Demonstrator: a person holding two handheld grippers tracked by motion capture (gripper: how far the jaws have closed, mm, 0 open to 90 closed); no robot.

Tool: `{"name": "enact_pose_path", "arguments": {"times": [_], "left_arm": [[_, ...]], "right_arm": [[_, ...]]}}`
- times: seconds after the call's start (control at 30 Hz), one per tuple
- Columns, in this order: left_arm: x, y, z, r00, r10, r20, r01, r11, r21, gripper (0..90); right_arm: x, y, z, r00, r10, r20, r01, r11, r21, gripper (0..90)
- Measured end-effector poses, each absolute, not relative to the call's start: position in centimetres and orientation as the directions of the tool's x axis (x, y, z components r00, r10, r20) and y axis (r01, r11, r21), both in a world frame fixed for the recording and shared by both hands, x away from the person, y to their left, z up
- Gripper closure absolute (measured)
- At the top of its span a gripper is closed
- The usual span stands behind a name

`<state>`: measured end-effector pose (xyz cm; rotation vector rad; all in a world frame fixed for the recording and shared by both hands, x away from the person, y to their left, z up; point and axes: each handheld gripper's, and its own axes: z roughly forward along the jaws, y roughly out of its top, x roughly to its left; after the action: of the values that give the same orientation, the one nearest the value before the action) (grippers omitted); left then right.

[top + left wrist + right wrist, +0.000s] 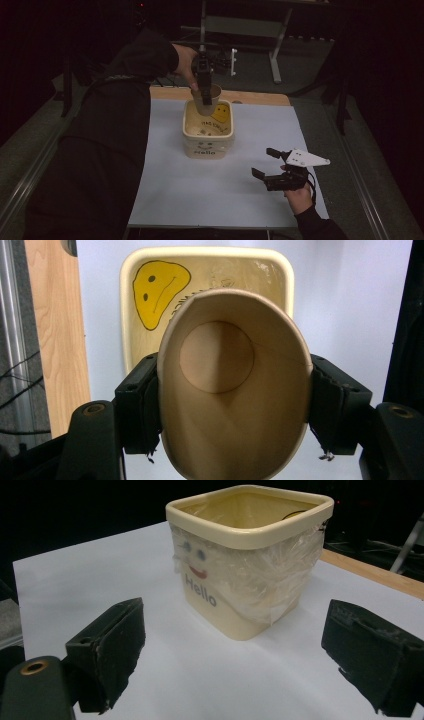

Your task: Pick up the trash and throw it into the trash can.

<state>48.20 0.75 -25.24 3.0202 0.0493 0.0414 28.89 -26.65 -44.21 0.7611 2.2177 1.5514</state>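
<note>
1. Across the worktop lay a pale sheet, with a cream square tub (plastic-wrapped, marked "Hello") standing mid-sheet.
2. Above the tub's far rim, the left tool was clamped on a paper cup, tilted and seemingly empty; light and crushable, it was best squeezed gently at mid-wall.
3. Near the tub, the right tool waited, jaws apart and holding nothing.

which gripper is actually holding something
The left gripper: its jaws squeeze a paper cup above the cream bin. The right gripper is open, empty.
</note>
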Motion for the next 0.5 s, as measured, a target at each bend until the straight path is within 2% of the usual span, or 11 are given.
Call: {"name": "enact_pose_path", "arguments": {"times": [0.4,0.5], "left_arm": [[48.47,0.17,-25.95,0.999,0.022,0.027,0.019,-0.993,0.12,31.9],[48.54,0.09,-26.16,0.999,0.03,0.033,0.026,-0.992,0.12,27.4]], "right_arm": [[28.86,-26.57,-44.26,-0.806,0.59,0.04,0.242,0.268,0.933,10.3],[28.86,-26.56,-44.26,-0.807,0.589,0.039,0.241,0.268,0.933,10.2]]}}
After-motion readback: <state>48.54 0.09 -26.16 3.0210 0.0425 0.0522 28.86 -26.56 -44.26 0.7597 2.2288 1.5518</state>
